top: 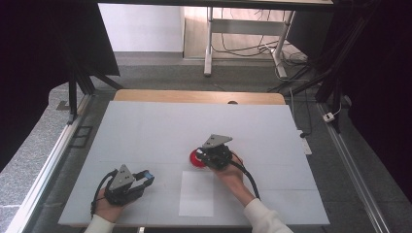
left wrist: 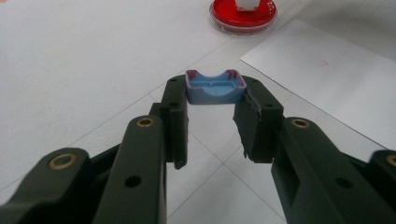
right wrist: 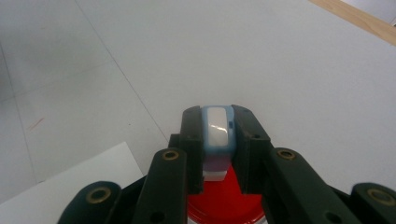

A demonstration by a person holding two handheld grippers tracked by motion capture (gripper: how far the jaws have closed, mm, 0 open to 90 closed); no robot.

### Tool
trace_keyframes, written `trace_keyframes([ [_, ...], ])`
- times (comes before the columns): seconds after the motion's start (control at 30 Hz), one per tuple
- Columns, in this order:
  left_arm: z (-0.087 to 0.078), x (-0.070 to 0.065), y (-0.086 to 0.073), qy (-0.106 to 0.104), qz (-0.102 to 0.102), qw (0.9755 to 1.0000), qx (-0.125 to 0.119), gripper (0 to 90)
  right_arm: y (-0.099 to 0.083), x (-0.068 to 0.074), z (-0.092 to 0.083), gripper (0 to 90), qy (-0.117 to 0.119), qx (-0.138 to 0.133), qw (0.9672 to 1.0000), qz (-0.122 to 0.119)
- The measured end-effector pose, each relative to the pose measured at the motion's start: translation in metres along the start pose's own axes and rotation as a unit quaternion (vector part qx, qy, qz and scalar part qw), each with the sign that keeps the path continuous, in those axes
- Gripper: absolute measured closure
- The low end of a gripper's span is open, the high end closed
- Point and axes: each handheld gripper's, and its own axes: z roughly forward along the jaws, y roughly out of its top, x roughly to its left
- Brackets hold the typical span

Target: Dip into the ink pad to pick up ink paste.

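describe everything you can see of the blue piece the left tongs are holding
The blue piece is a small plastic-looking cap or tray, light blue with a purplish rim and a curved notch in its near edge. It sits level, pinched at both ends between the tips of the left tongs, above the white table.

Dish (top: 196,158) near middle of surface (top: 145,131). Paper sheet (top: 196,193) just before dish, toward near edge. Right tool (top: 208,154) over dish's right side, small block (right wrist: 217,128) between its jaws, above dish. Left tool (top: 145,176) at near left, well left of sheet, cap-like piece (left wrist: 215,87) between its jaw tips.
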Motion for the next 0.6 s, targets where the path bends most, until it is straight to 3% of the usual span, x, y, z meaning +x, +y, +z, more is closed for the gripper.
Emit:
trace_keyframes([
  [0.33,-0.0005,0.0,-0.0001,-0.001,-0.001,1.0,-0.001,65.4,-0.0018,0.0027,0.0035,75.5,-0.005,0.007,0.9999,-0.005],
  [0.53,-0.0001,-0.0004,0.0001,-0.001,0.001,1.0,0.0,65.3,-0.0021,0.0056,0.0056,75.7,-0.012,0.018,0.9995,-0.021],
  [0.6,-0.0002,-0.0007,0.0002,-0.001,0.001,1.0,0.0,65.3,-0.0024,0.0053,0.0058,75.7,-0.011,0.018,0.9997,-0.013],
])
